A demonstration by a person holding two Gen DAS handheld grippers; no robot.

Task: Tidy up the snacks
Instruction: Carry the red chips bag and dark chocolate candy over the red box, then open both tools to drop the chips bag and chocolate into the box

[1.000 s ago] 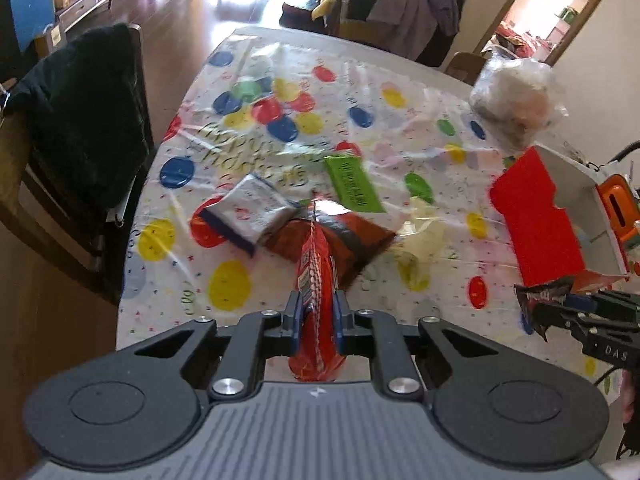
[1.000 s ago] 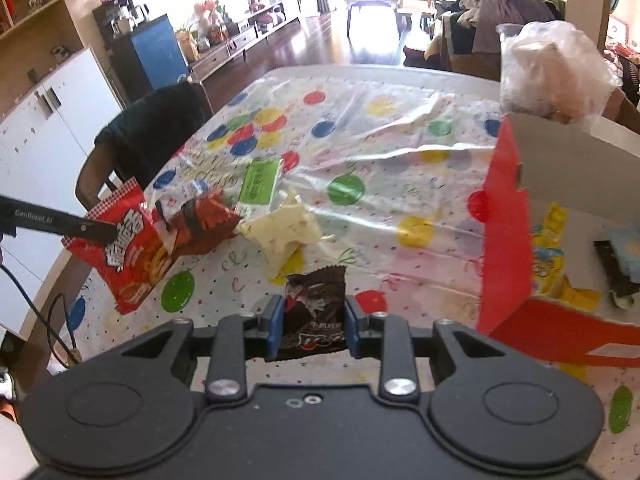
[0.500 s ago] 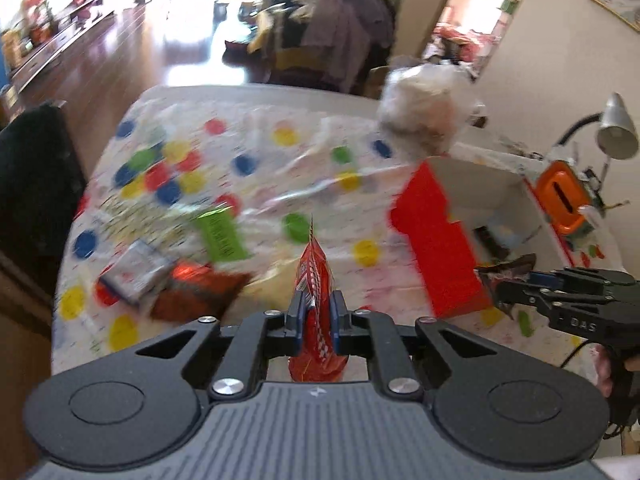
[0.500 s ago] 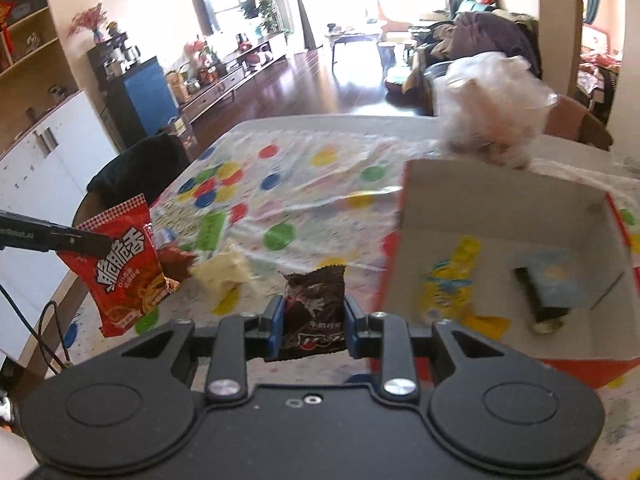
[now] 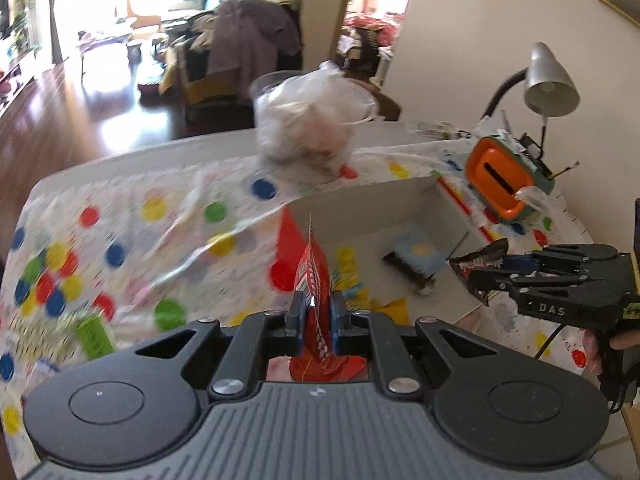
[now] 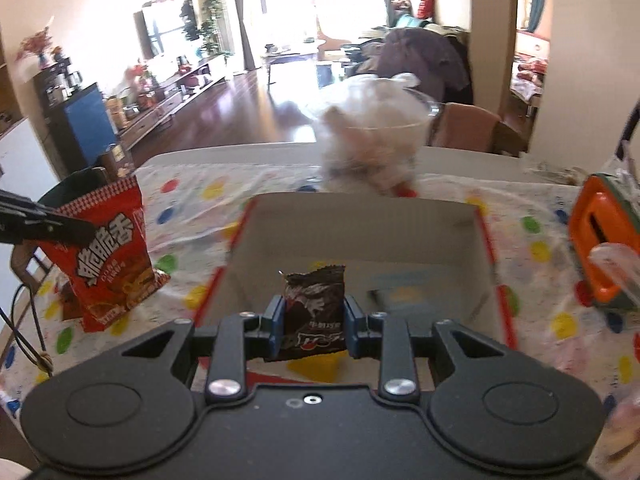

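Sunlit living-room floor and a heaped sofa lie beyond the table (image 5: 120, 184), whose polka-dot cloth is wrinkled under clear plastic. Near its far right corner sits the red-sided box (image 6: 360, 232), open at the top, white inside, with a blue-topped packet (image 5: 416, 256) and yellow wrappers (image 5: 348, 264) already lying on its floor. We take that as the place the snacks are being gathered.

Our left gripper (image 5: 314, 322) is clamped on the red chip bag (image 5: 312, 280), pinched edge-on so the bag stands up thin between the fingers; from the right wrist view it hangs by its top corner over the table's left side, just outside the box's left wall. Held that way, it should drop in cleanly once over the opening.

Our right gripper (image 6: 314, 326) is closed on the dark chocolate wrapper (image 6: 314, 308), squeezed across its width, and it sits over the near edge of the box, pointing into it. We judge this one is closest to release.

A green packet (image 5: 94, 336) lies on the cloth near the left edge, not yet collected. Behind the box stands a clear plastic bag (image 5: 312, 120) of pale contents, and an orange holder (image 5: 504, 176) rests by the right edge under a desk lamp (image 5: 550, 84).
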